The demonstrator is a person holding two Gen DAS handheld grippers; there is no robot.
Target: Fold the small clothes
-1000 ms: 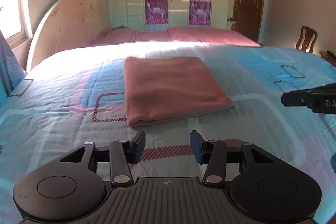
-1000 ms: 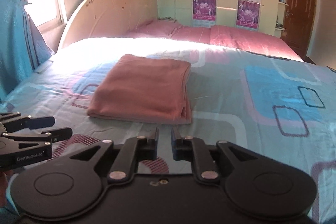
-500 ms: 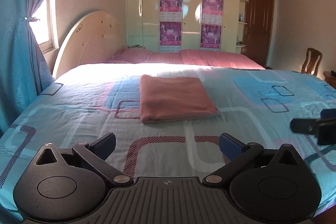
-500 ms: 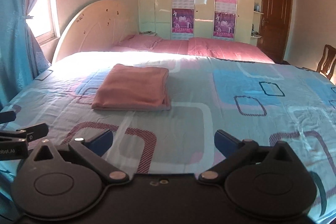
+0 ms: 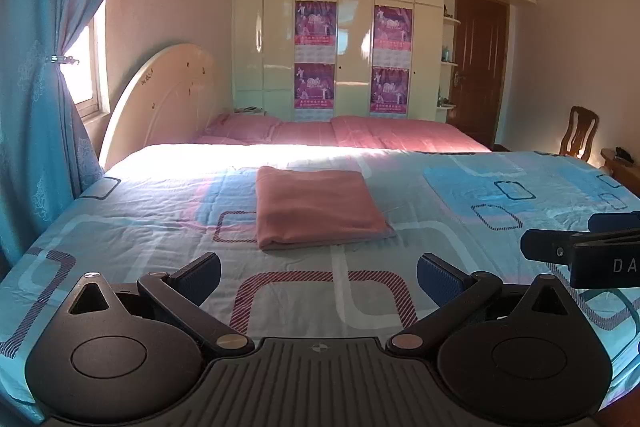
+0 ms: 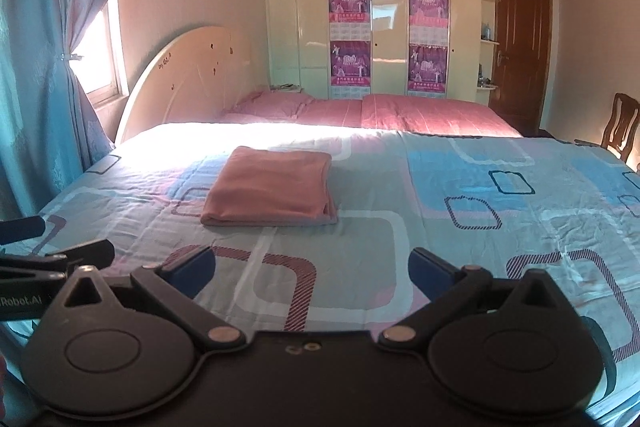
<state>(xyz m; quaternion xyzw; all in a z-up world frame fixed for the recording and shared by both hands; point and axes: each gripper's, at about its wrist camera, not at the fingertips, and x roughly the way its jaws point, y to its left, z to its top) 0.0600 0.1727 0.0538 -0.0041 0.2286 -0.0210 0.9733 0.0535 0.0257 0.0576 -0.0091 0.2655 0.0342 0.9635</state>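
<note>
A pink cloth (image 5: pixel 316 209) lies folded into a neat rectangle on the blue patterned bedsheet (image 5: pixel 460 195), well ahead of both grippers. In the right wrist view the same folded cloth (image 6: pixel 272 193) sits ahead and to the left on the bedsheet (image 6: pixel 460 187). My left gripper (image 5: pixel 319 277) stands wide open near the bed's front edge with nothing between its blue pads. My right gripper (image 6: pixel 312 269) is also wide open and empty. Each gripper shows at the edge of the other's view: the right gripper (image 5: pixel 584 247) and the left gripper (image 6: pixel 52 251).
A second bed with pink covers (image 5: pixel 360 133) lies behind. A cream headboard (image 5: pixel 160 103) and blue curtain (image 5: pixel 36 87) stand at left, a wardrobe (image 5: pixel 352 39) at the back, a brown door (image 5: pixel 478 67) and wooden chair (image 5: pixel 582 131) at right.
Both grippers opened wide, the left from part-open and the right from nearly shut, and both drew back and up from the folded cloth, which now lies farther off.
</note>
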